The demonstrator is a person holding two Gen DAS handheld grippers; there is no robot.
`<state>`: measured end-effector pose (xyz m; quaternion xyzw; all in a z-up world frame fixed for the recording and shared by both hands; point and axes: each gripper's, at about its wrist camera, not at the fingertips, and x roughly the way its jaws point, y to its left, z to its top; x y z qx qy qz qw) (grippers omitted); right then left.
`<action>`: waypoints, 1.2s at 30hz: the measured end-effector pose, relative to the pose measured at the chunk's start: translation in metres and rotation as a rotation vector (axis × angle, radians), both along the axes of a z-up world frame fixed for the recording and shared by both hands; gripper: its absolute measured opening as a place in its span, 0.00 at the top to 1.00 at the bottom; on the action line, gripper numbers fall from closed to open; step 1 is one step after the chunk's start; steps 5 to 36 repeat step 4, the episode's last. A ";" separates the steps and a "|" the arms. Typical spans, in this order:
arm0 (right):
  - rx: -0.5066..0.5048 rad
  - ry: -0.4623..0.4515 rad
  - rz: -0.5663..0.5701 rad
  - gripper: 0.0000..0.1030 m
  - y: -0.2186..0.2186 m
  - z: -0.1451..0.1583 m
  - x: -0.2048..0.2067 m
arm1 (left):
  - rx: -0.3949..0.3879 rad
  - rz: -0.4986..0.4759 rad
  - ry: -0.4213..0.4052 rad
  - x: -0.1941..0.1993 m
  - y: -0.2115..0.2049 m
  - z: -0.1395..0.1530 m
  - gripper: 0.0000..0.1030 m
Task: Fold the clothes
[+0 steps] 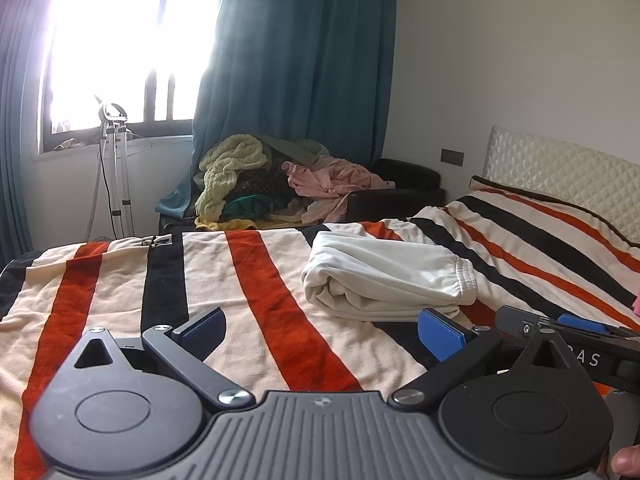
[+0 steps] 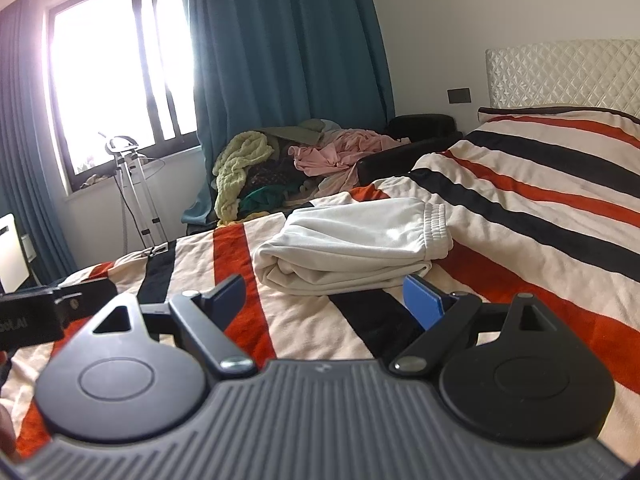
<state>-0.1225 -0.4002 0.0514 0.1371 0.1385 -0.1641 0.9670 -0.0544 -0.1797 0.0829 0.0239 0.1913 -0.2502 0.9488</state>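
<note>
Lying folded into a thick rectangular bundle, the cream-white cotton garment with an elastic ribbed waistband [image 1: 384, 276] [image 2: 352, 244] rests on the bed's cream blanket with orange-red and black stripes [image 1: 120, 280] [image 2: 540, 208], roughly in the middle of the mattress, its waistband end turned toward the quilted white headboard [image 1: 560, 176] [image 2: 560, 76]. Both tools hang low over the blanket on the near side of the bundle, touching no cloth. The left gripper [image 1: 320, 330] has its blue-padded fingers [image 1: 438, 334] spread wide with only striped blanket between them, and the bundle sits just beyond its right finger. The right gripper [image 2: 324, 300] shows the same wide spread, its fingers [image 2: 424, 304] empty, the folded garment just ahead of them (the near edge of the bundle sits just beside the right finger's tip). Each tool's dark body pokes into the edge of the other's view, so the two sit side by side. Beyond the bed, a heap of unsorted clothes in yellow-green, pink and dark tones [image 1: 280, 176] [image 2: 296, 168] is piled on a dark seat below the teal curtain [image 1: 300, 60] [image 2: 280, 48], beside a bright window [image 1: 120, 40] [image 2: 112, 68] and a standing garment steamer [image 1: 114, 160] [image 2: 132, 184].
</note>
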 end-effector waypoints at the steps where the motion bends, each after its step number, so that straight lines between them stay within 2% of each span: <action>1: 0.001 0.000 0.001 0.15 0.000 0.000 0.000 | 0.002 0.000 -0.001 0.000 0.000 0.000 0.00; 36: 0.006 0.002 0.000 0.15 0.000 0.000 0.000 | 0.007 -0.001 -0.005 0.000 0.001 0.000 0.00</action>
